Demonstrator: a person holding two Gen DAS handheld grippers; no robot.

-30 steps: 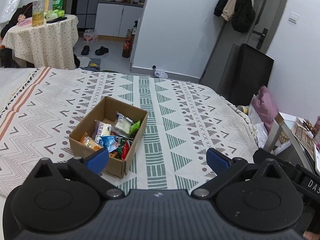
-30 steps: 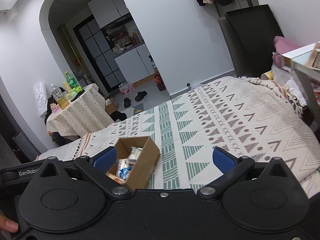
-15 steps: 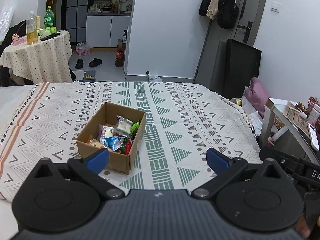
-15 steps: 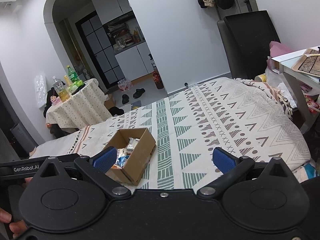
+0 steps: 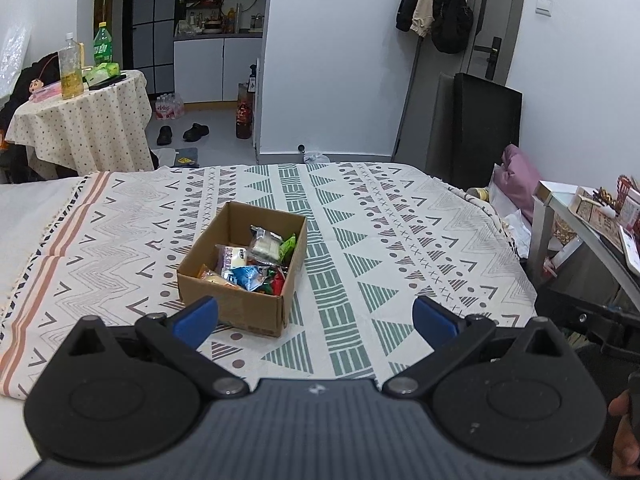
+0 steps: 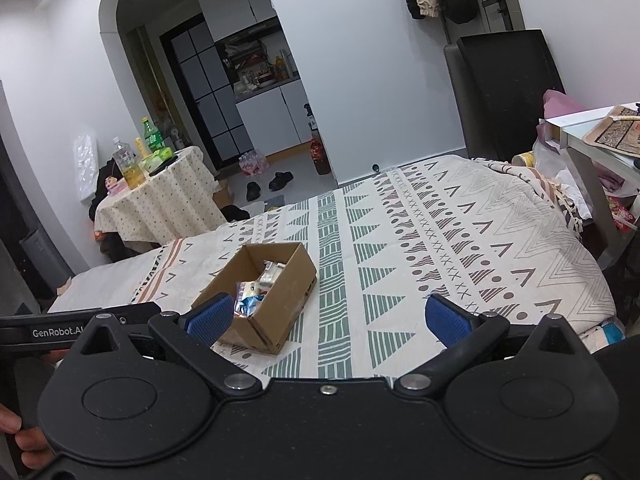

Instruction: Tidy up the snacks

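Note:
An open cardboard box (image 5: 240, 304) sits on the patterned bedspread (image 5: 400, 240). It holds several snack packets (image 5: 252, 268) in white, blue, green, red and yellow wrappers. The box also shows in the right wrist view (image 6: 280, 304), with packets (image 6: 256, 292) inside. My left gripper (image 5: 316, 322) is open and empty, held back from the box near the bed's front edge. My right gripper (image 6: 326, 320) is open and empty, also back from the box, which lies to its left.
A small round table (image 5: 80, 120) with bottles stands at the far left. A glass side table (image 5: 580, 216) with items stands at the right of the bed. A black panel (image 5: 484, 128) leans on the far wall. Shoes (image 5: 184, 133) lie on the floor.
Both grippers have drawn back and levelled, so the box looks smaller and nearer the view centre. Both stay open and empty.

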